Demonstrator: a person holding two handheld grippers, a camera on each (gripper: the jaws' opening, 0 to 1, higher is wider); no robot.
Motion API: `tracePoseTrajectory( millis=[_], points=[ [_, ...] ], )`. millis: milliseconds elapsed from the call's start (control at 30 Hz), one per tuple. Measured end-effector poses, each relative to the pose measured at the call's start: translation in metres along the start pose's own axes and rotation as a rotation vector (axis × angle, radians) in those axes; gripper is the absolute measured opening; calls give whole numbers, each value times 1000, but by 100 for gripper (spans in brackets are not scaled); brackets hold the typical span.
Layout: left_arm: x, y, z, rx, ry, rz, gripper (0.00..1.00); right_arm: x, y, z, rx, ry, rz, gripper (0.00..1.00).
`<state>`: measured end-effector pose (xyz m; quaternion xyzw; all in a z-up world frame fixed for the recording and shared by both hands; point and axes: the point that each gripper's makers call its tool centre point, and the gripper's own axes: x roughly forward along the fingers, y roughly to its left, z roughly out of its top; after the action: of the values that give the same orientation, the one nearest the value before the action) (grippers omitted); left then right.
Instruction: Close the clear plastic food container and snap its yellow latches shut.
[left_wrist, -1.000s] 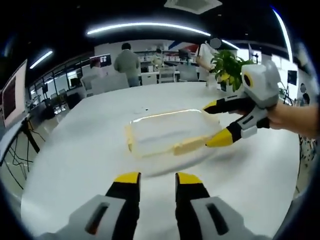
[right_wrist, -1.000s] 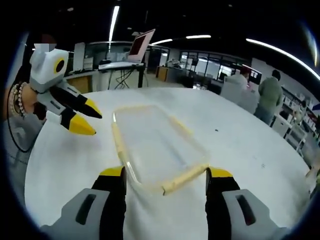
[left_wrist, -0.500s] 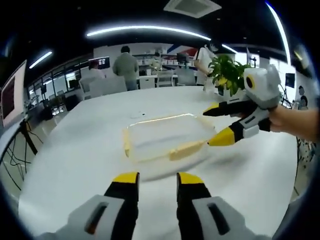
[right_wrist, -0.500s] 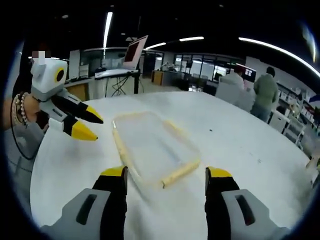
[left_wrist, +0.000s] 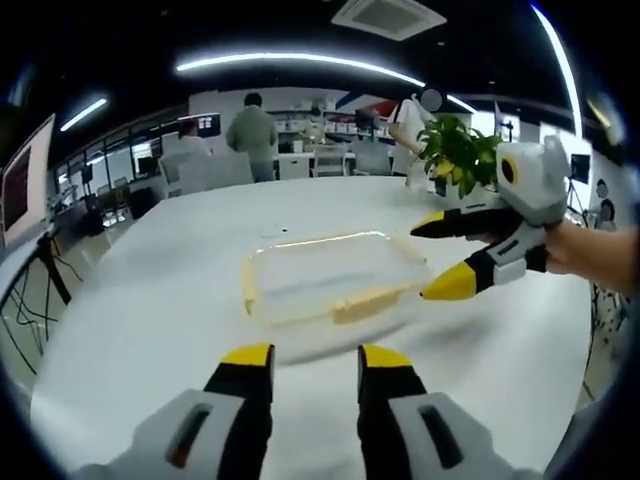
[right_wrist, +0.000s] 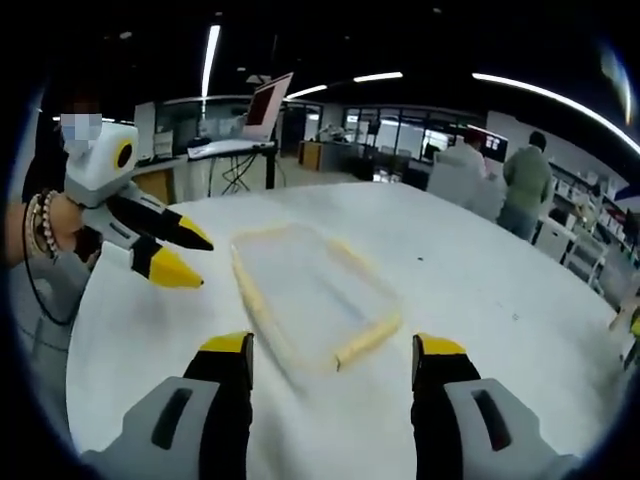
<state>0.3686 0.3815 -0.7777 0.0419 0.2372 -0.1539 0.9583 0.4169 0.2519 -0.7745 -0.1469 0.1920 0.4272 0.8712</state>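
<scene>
Sitting flat on the white counter (left_wrist: 150, 300), the clear food box (left_wrist: 328, 276) lies ahead of both tools, touched by neither. The left hand-held gripper (left_wrist: 310, 358) is narrow and faces its long side. The right hand-held gripper (right_wrist: 330, 346) is wide, nearer, and looks down its length at a short yellow latch (right_wrist: 366, 339).

Open-plan office: desks (left_wrist: 320, 155), monitors (right_wrist: 268, 100)

Clear plastic container (left_wrist: 330, 275) (right_wrist: 310, 290), yellow latches (left_wrist: 368, 303), lid on, flat on table.
</scene>
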Motion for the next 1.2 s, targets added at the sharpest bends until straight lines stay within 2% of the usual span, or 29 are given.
tracePoseTrajectory(
  millis=[67,133,167,200,267,333,400,433,600,700,800,900,1067,1200],
  points=[
    [-1,-4,4,-17,-19,-16,36,-2,1,0,18,-1,-6,64],
    [-1,-10,12,-33,-55,-42,56,-4,3,-1,27,0,-6,67],
    [-1,-10,15,-34,-63,-41,62,-5,4,-2,31,0,-7,68],
    [-1,-11,17,-35,-70,-43,65,-6,5,-2,34,0,-9,68],
    [-2,-19,21,-31,-86,-76,65,-10,6,-2,37,0,-19,70],
    [-1,-30,24,-75,-103,-122,70,-16,8,1,62,-8,-16,75],
    [0,-41,23,-95,-91,-166,77,-21,11,1,123,2,-9,83],
    [1,-47,22,-91,-69,-183,80,-25,11,3,123,-4,-9,85],
    [-3,-51,38,-36,-96,-189,99,-42,10,12,99,-11,-50,88],
    [-11,-54,44,-37,-93,-229,99,-52,8,18,121,-21,-67,95],
    [-23,-47,55,-29,-129,-217,99,-63,7,25,127,-40,-100,98],
    [-36,-42,58,-36,-138,-224,99,-72,8,29,126,-52,-123,99],
    [-62,-27,58,-7,-152,-199,99,-90,13,36,145,-88,-160,100],
    [-87,-4,55,18,-154,-145,99,-102,21,41,153,-118,-184,100]
  ],
)
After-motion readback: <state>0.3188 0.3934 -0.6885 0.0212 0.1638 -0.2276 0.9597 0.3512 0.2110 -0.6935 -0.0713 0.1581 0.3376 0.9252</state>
